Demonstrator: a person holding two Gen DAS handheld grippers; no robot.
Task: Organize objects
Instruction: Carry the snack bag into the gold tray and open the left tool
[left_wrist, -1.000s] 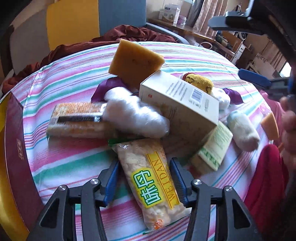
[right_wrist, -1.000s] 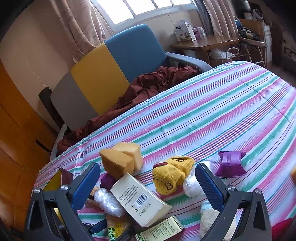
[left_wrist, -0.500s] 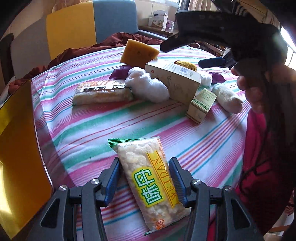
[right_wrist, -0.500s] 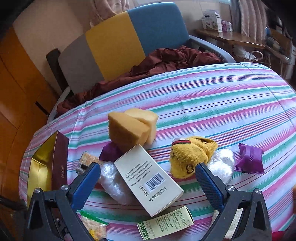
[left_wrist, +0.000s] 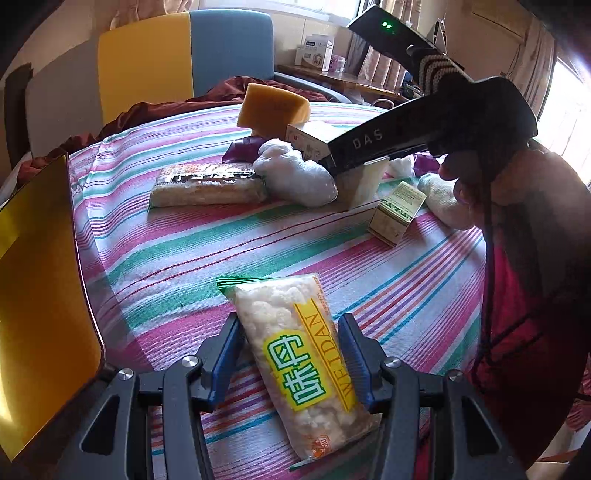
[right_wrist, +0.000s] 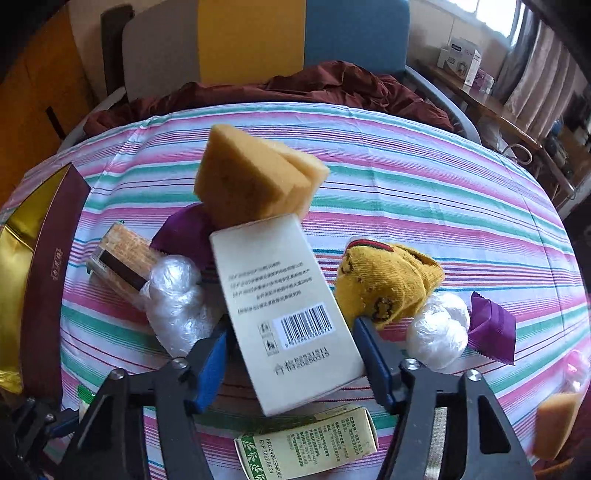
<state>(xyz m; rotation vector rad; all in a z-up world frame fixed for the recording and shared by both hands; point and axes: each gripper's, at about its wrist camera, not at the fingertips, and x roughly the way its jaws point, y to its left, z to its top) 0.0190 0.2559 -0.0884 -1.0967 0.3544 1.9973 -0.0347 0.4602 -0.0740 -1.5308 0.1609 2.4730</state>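
Observation:
My left gripper (left_wrist: 291, 347) is shut on a clear snack packet with a yellow label (left_wrist: 299, 354), held above the striped tablecloth (left_wrist: 184, 258). My right gripper (right_wrist: 291, 354) is around a cream box with a barcode (right_wrist: 280, 302); the blue pads sit at its two sides, and contact is not clear. The box leans in a pile with a yellow sponge (right_wrist: 251, 181), a wrapped white bundle (right_wrist: 173, 299) and a yellow sock (right_wrist: 384, 284). In the left wrist view the right gripper's black body (left_wrist: 424, 129) hides most of the box.
A dark red box with a gold inside (left_wrist: 40, 295) stands open at the left, also in the right wrist view (right_wrist: 44, 273). A cracker pack (left_wrist: 207, 184), a small green-printed carton (right_wrist: 306, 443), a purple wrapper (right_wrist: 491, 328) and a second white bundle (right_wrist: 439, 332) lie around.
My left gripper has drawn back from the pile with the snack packet, toward the gold-lined box. My right gripper has come down and narrowed around the cream box.

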